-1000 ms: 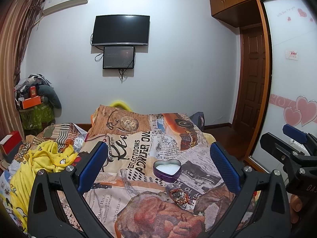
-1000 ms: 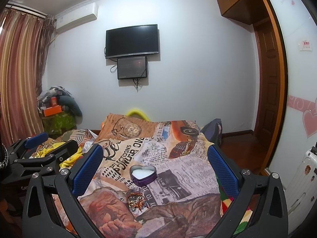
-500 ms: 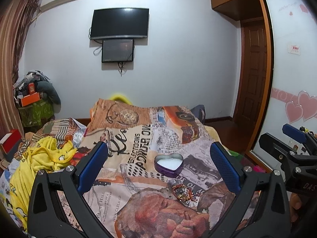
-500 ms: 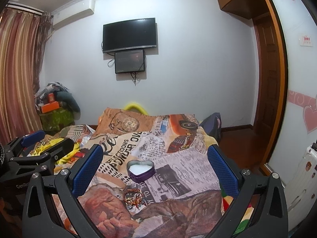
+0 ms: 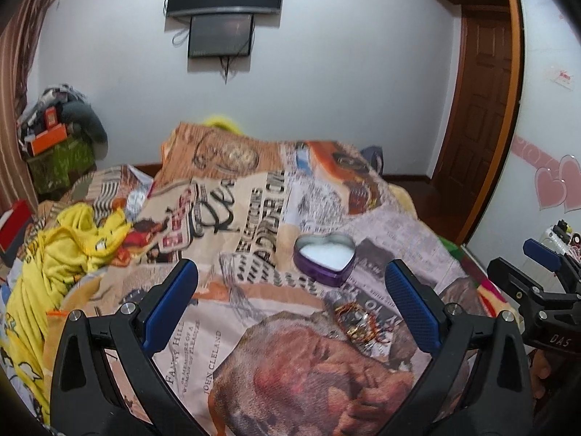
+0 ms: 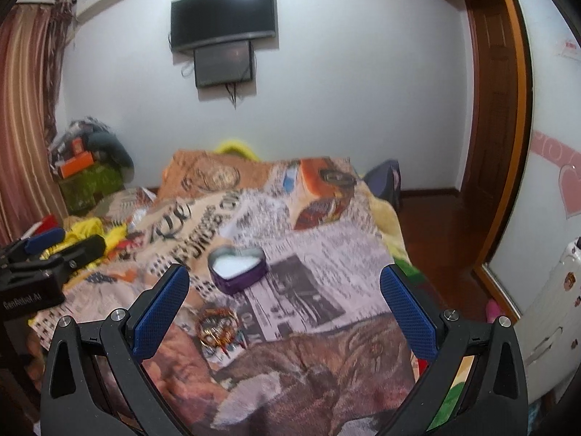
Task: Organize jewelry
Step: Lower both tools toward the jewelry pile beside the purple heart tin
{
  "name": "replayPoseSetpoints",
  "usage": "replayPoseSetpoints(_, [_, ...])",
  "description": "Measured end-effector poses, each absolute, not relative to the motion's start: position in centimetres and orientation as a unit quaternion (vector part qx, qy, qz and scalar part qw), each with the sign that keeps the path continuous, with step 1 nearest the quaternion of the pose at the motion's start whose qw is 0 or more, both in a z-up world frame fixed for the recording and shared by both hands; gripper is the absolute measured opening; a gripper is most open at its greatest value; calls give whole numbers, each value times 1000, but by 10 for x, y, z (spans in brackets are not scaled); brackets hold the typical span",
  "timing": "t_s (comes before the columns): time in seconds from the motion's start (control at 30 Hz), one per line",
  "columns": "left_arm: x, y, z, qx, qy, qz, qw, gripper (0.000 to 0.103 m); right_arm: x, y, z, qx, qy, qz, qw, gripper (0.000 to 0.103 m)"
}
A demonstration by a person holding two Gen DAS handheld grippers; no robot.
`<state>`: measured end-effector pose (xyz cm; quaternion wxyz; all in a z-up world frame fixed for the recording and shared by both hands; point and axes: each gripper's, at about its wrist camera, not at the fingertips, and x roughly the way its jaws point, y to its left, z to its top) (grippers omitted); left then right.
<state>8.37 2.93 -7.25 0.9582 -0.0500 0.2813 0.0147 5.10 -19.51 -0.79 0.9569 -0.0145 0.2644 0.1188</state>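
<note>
From the left wrist, the left claw (image 5: pixel 290 305) gapes empty over the bed (image 5: pixel 254 218); the jewelry heap (image 5: pixel 359 321) lies near and right, nearer than the heart tin (image 5: pixel 324 258). From the right wrist, the right claw (image 6: pixel 283 309) also gapes empty, heap (image 6: pixel 218 328) left of centre; neither claw looks clearly nearer.

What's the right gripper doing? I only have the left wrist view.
Observer: Right gripper is open with nothing between its fingers. The jewelry lies on the blanket, just inside its left finger.
Operator: Where's the tin from there?
Observer: Tin sits beyond the jewelry, left of centre between the fingers and apart from both.
</note>
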Motion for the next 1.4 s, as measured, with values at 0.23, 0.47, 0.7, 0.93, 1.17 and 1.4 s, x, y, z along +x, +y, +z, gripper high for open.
replayPoseSetpoints(0.23, [105, 33, -100, -44, 342, 7, 938, 103, 70, -195, -38, -24, 321, 123, 939, 103])
replayPoseSetpoints(0.47, [123, 31, -122, -53, 384, -14, 922, 103, 84, -188, -64, -30, 357, 148, 922, 102])
replayPoseSetpoints(0.7, [134, 26, -143, -55, 432, -38, 899, 82, 92, -182, -81, -33, 381, 175, 907, 83])
replayPoseSetpoints(0.93, [143, 15, -156, -52, 465, -63, 882, 65, 95, -170, -93, -44, 400, 212, 891, 59])
replayPoseSetpoints(1.17, [147, 3, -166, -34, 481, -69, 873, 59, 97, -164, -98, -46, 407, 240, 880, 52])
replayPoseSetpoints(1.4, [147, -1, -168, -20, 487, -76, 870, 59, 100, -167, -102, -41, 414, 238, 877, 52])
